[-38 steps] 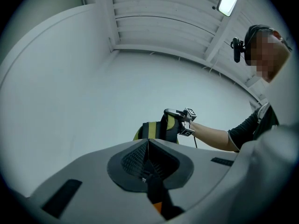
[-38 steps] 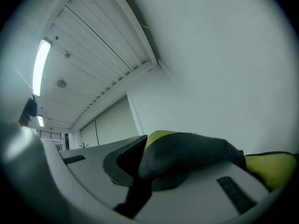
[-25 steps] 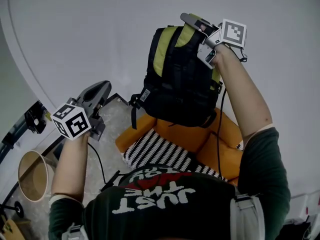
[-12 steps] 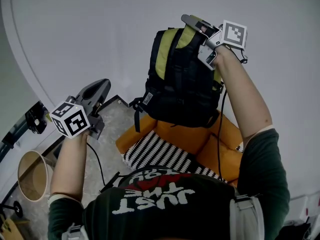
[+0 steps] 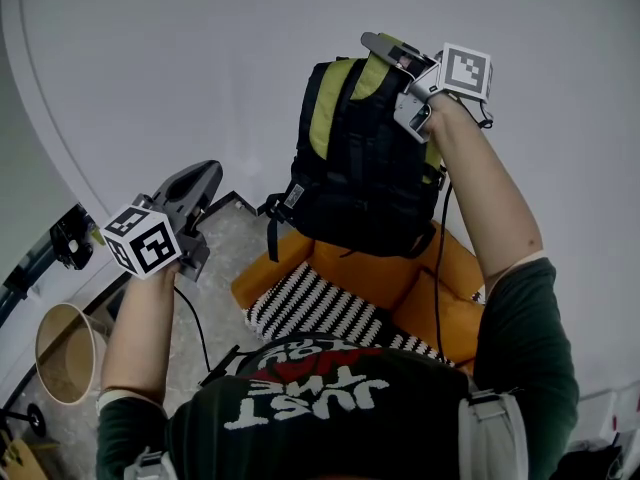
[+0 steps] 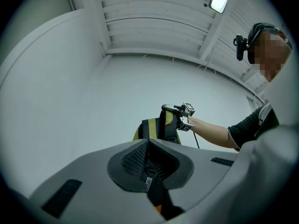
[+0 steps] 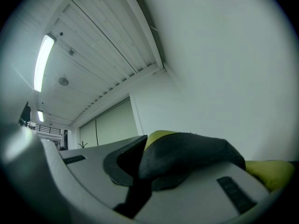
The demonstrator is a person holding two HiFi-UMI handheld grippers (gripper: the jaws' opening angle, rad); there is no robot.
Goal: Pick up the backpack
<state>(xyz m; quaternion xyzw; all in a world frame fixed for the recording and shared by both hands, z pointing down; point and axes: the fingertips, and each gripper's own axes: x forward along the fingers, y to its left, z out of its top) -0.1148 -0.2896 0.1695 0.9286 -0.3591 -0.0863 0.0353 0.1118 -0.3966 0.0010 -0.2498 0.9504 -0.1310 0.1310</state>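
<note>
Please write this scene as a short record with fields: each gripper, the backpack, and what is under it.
right gripper: shut on the top handle of the black and yellow-green fabric backpack
left gripper: jaws together, holding nothing, away from the backpack
backpack: hangs upright from the right gripper
under it: orange armchair with a black-and-white striped cushion

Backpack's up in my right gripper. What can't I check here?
Head view: the backpack covers part of the orange armchair.
Right gripper view: only its padded top shows; the fingers hide the rest.
Left gripper view: backpack too small for detail.
</note>
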